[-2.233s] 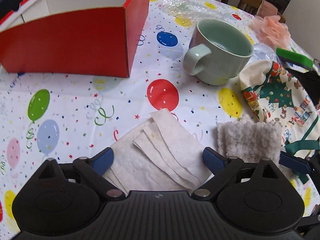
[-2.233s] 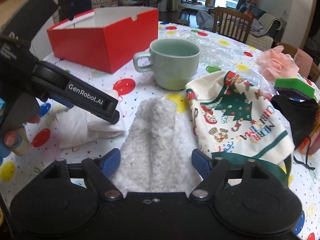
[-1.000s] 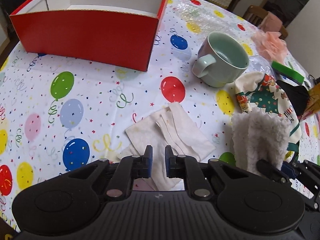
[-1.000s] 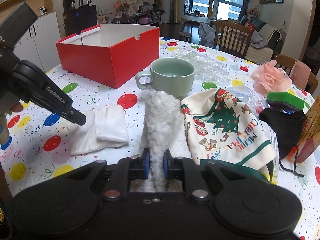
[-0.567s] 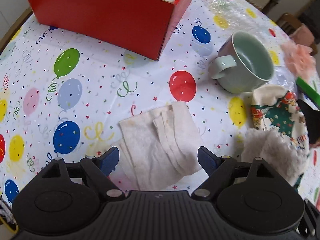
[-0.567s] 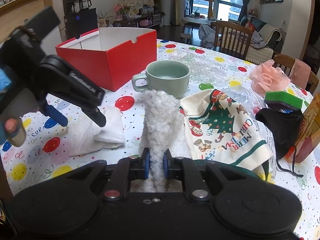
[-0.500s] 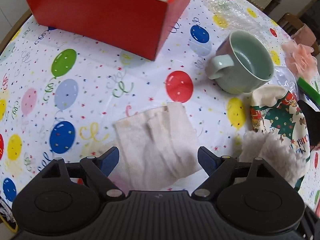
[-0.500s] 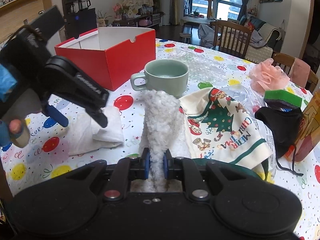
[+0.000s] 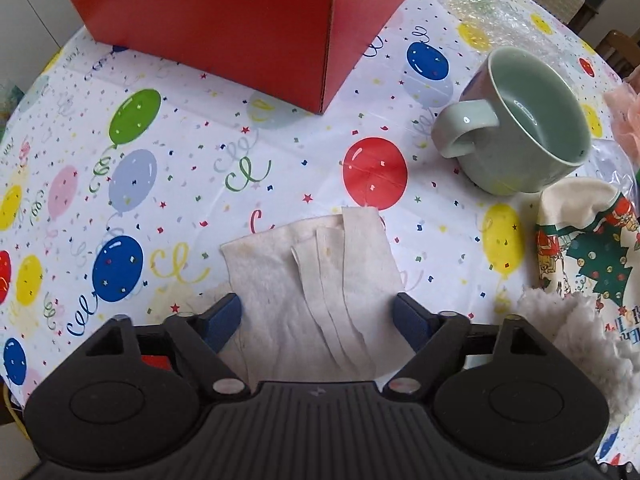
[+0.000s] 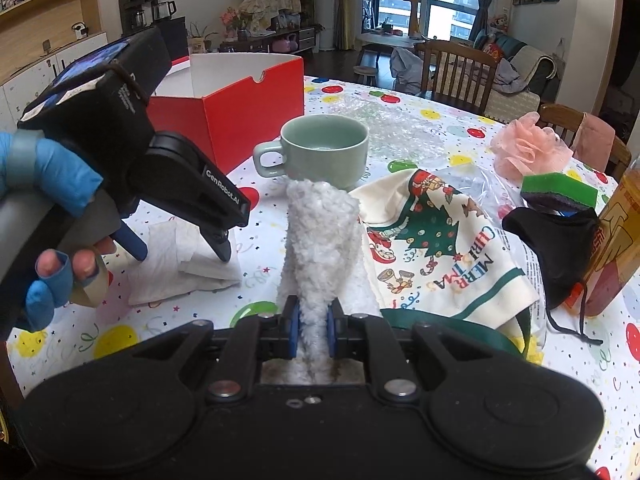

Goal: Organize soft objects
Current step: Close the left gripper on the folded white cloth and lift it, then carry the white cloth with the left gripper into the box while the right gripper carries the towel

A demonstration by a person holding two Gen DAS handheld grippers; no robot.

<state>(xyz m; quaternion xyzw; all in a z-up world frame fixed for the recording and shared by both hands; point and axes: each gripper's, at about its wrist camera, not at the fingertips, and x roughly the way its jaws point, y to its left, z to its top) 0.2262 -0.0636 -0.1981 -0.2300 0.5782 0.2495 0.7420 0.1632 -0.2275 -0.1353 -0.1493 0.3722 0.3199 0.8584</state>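
the left gripper (image 9: 318,320) now hangs wide open over the folded white cloth (image 9: 316,280), one blue pad on each side of it and nothing held; a second ago those jaws were nearly shut at the cloth's near edge, so that pinch was let go and the cloth still lies flat on the balloon tablecloth (image 9: 180,184). it looks like a fresh, wider bite is being lined up (the folds are loose, so a shallow grab may only lift the top layer).

the right gripper (image 10: 311,330) has not changed: its pads stay squeezed on the fluffy white towel (image 10: 320,232), which stands up in a bunched ridge between them, just left of the christmas tea towel (image 10: 436,252) and near side of the green mug (image 10: 320,148).

the red box (image 9: 240,12) sits open at the far left, well apart from both cloths, and i'd guess it is where the soft things go. so one piece is in hand, one is waiting, none boxed yet.
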